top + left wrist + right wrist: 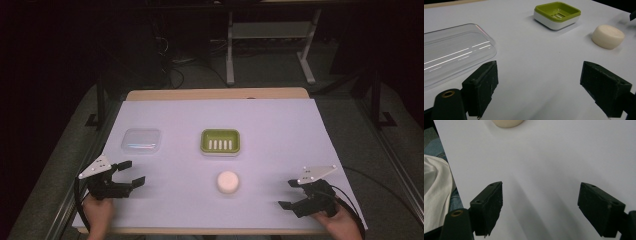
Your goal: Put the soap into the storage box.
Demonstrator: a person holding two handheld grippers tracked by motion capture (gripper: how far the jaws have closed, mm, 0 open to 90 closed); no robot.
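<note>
White table: soap bar between spread left gripper and spread right gripper; green dish farther, empty.

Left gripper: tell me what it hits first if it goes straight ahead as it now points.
Probably nothing at first: the left gripper, jaws open, points at bare table between lid and soap. Farther on, the green dish sits roughly in line; depth is unclear.
</note>
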